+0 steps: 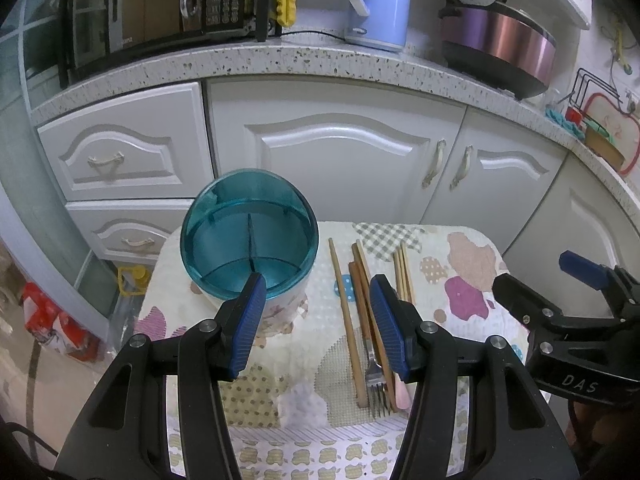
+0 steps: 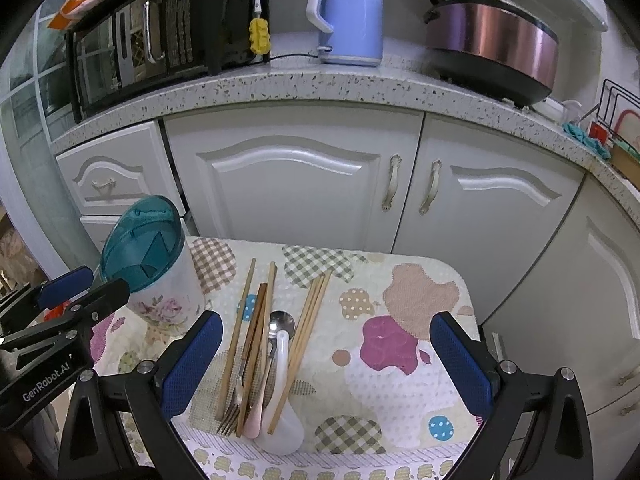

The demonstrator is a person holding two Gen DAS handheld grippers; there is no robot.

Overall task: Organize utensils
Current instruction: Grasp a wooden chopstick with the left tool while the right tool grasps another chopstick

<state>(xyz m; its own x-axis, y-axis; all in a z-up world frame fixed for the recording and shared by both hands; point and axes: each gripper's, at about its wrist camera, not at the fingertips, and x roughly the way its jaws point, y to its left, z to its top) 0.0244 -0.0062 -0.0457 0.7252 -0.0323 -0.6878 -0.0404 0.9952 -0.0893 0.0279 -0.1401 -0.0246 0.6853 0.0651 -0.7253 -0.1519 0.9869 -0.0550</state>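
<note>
Chopsticks (image 2: 240,332): matt wood. Fork (image 2: 236,404): glossy metal, beside them. Desk (image 2: 400,384) cloth: quilted, matt; holder (image 2: 160,264) rim: translucent plastic.

Both wrist views angled down, table (image 1: 472,240) shared

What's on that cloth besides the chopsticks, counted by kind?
Holder: 1
Fork: 1
Metal spoon: 1
White spoon: 1
Pink utensil, kind unclear: 1
Total: 5
</note>
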